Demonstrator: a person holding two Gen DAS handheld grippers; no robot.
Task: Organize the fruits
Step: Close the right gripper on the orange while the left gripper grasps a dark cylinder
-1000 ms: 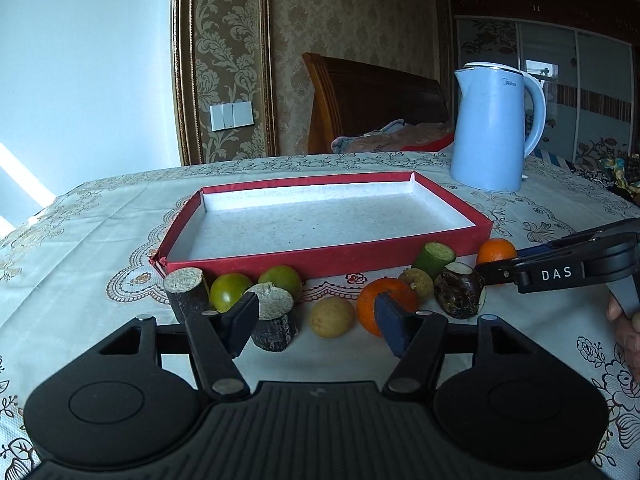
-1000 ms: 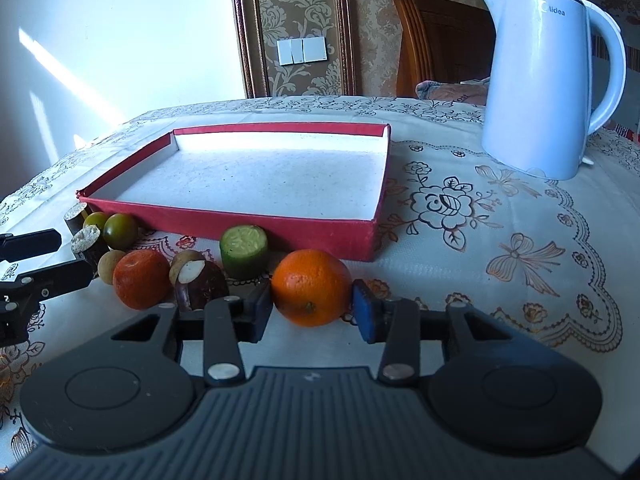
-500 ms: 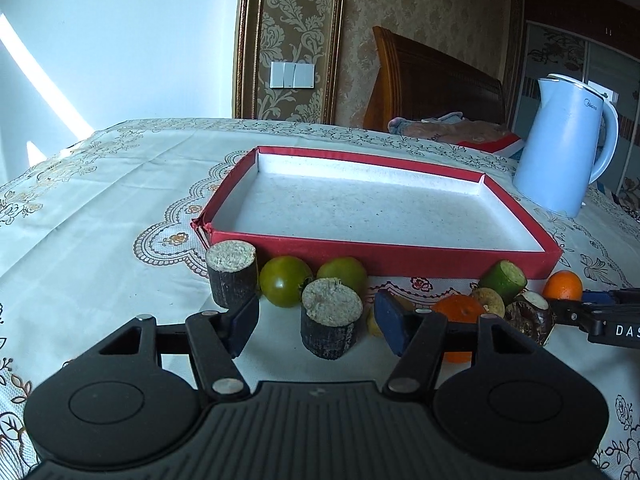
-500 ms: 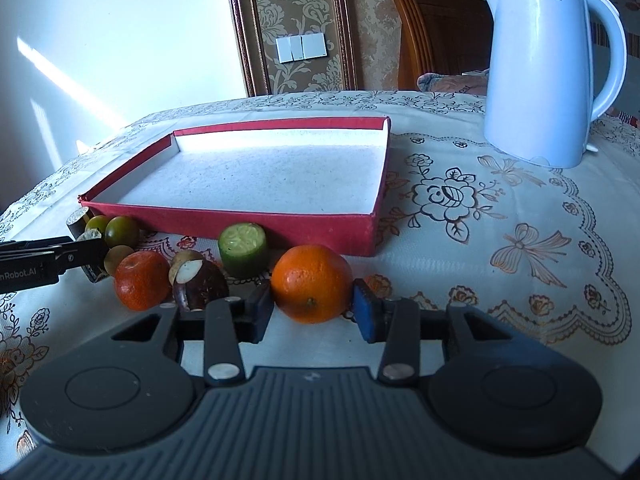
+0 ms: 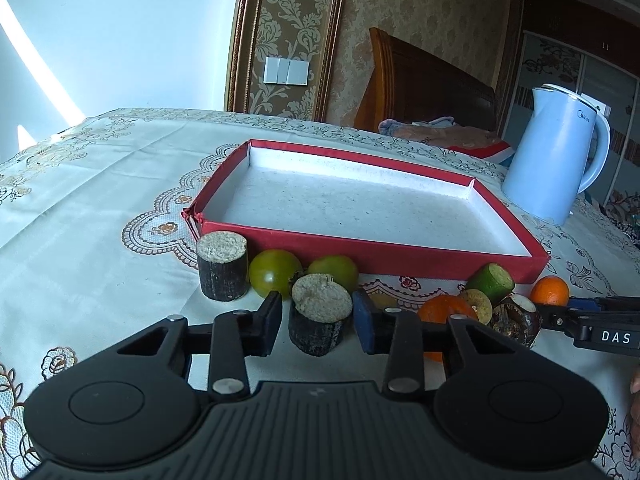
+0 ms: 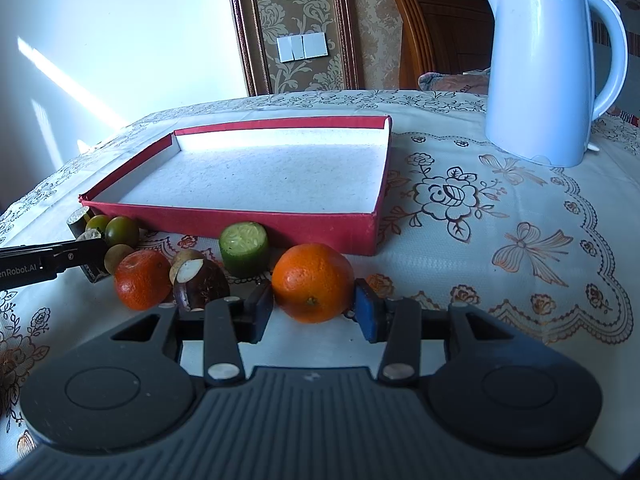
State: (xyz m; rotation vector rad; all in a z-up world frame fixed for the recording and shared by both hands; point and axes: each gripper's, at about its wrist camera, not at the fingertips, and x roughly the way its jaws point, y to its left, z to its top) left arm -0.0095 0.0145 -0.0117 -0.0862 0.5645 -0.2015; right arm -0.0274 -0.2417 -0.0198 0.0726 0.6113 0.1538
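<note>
My left gripper (image 5: 318, 322) sits low on the tablecloth (image 5: 100, 208), fingers spread either side of a dark sugarcane stub (image 5: 320, 314), a slim gap at each pad; not clamped. A second stub (image 5: 223, 266) stands upright just left, touching a green tomato (image 5: 275, 272); another green tomato (image 5: 334, 270) lies against the red tray (image 5: 376, 256).

My right gripper (image 6: 313, 312) is likewise unclenched, fingers flanking a large orange (image 6: 313, 282); whether the pads touch the peel I cannot tell. Just beyond it: cucumber piece (image 6: 244, 248), cut dark fruit (image 6: 200, 282), smaller orange (image 6: 142, 279), all in a row along the tray's near wall. Blue kettle (image 6: 548, 64) stands well right of the tray.
</note>
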